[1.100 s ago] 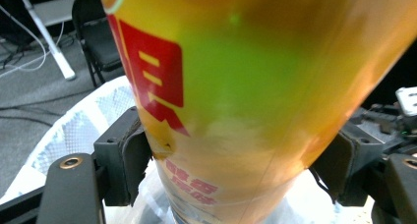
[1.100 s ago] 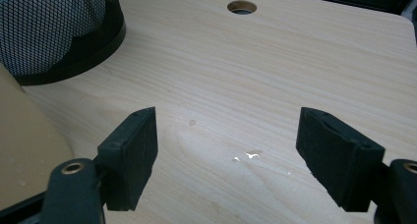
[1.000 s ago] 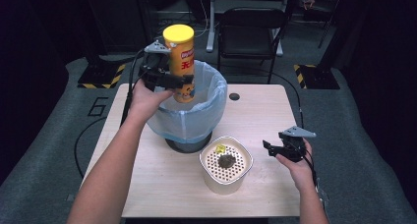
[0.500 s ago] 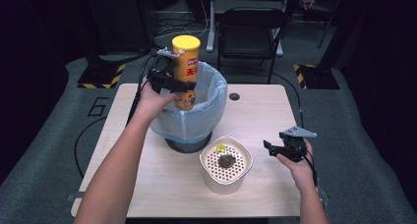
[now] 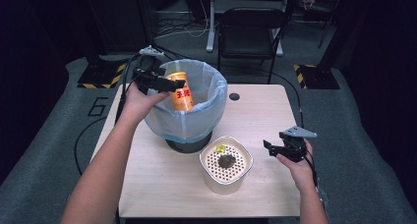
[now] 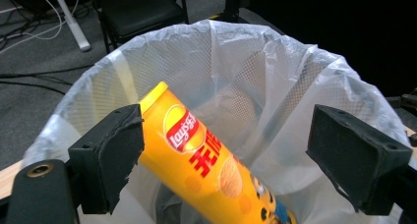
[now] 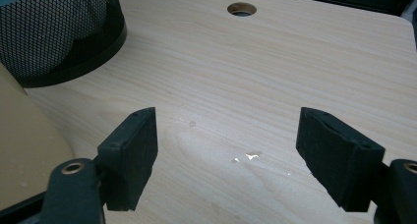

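Fingers of the left gripper spread wide above the lined bin; the chip can leans inside, between and below them. Right gripper fingers gape over bare desk.

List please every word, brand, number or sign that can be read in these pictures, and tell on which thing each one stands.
"Lay's": red logo on the yellow chip can leaning inside the lined bin.
Large red Chinese characters below the logo on that can: cut off at the edge, not fully readable.
"6": painted on the grey floor mat left of the table.
Small print and figures at the can's lower end: too blurred to read.
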Tool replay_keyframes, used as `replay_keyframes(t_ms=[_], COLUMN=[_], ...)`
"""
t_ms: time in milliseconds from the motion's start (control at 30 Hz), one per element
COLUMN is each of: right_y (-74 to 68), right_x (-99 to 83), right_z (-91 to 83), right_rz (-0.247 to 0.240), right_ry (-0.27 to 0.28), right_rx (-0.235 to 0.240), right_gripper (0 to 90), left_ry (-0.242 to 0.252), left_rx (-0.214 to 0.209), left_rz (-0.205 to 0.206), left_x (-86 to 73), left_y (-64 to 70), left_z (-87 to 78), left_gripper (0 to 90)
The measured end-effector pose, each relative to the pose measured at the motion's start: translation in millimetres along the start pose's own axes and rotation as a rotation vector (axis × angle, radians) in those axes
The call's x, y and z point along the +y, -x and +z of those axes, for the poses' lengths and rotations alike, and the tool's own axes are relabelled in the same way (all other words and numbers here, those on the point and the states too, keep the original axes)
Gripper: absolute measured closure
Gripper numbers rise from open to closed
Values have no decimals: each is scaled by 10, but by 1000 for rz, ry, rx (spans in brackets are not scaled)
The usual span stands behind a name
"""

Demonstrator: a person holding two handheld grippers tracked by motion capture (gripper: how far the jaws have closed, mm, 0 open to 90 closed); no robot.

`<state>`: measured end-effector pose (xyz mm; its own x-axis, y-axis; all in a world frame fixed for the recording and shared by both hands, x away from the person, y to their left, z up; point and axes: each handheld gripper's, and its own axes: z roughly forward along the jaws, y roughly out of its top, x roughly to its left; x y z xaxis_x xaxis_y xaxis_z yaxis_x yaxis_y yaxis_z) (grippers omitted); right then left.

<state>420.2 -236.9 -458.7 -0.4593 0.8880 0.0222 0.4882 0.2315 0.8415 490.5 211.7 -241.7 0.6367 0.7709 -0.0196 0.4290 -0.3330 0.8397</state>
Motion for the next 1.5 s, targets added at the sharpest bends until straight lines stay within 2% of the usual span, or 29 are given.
replay_keyframes(t_ms=[300, 333, 500, 567, 633, 667, 700, 800, 900, 933, 967, 1000, 1067, 1167, 1333, 1400, 1433, 1500], right_y=[-5, -1, 3, 6, 4, 6, 6, 13, 22, 25, 30, 31, 36, 35, 25, 34, 34, 50], right_x=[4, 2, -9, -12, -13, -18, -18, -23, -28, -32, -36, -38, -43, -46, -73, -94, -105, -117], right_z=[-13, -14, -6, -4, -4, -5, -5, -9, -10, -7, -8, -8, -8, -4, 19, 38, 44, 49], right_rz=[-1, 4, 2, 2, 4, 9, 9, 11, 10, 8, 5, 8, 19, 9, 14, -3, 0, -3], right_ry=[5, 6, 2, 0, -3, -6, -6, -7, -8, -9, -8, -8, -6, -9, -7, -17, -18, -19], right_rx=[-1, 0, 0, 0, 0, 6, 6, 5, 1, 3, 2, 0, 0, -4, -4, -5, -9, -14], right_gripper=[234, 234, 234, 234, 238, 246, 246, 247, 247, 247, 247, 247, 247, 247, 247, 247, 247, 247], left_ry=[12, 19, 42, 55, 63, 68, 68, 95, 111, 121, 121, 120, 116, 117, 109, 117, 117, 112], left_rx=[-26, -44, -58, -59, -69, -80, -80, -90, -90, -80, -80, -76, -61, -56, -35, -33, -33, -6], left_rz=[-4, -9, -9, -23, -29, -30, -30, -55, -54, -49, -49, -49, -53, -73, -68, -74, -74, -82], left_x=[-96, -141, -263, -375, -420, -506, -506, -687, -775, -910, -910, -1017, -1089, -1207, -1406, -1517, -1517, -1714], left_y=[-51, -75, -124, -164, -176, -203, -203, -256, -262, -273, -273, -299, -332, -373, -392, -402, -402, -423], left_z=[-253, -321, -483, -597, -628, -696, -696, -837, -899, -964, -964, -995, -1003, -1006, -970, -937, -937, -878], left_gripper=[167, 178, 226, 236, 256, 261, 269, 289, 287, 281, 279, 280, 282, 282, 284, 285, 285, 283])
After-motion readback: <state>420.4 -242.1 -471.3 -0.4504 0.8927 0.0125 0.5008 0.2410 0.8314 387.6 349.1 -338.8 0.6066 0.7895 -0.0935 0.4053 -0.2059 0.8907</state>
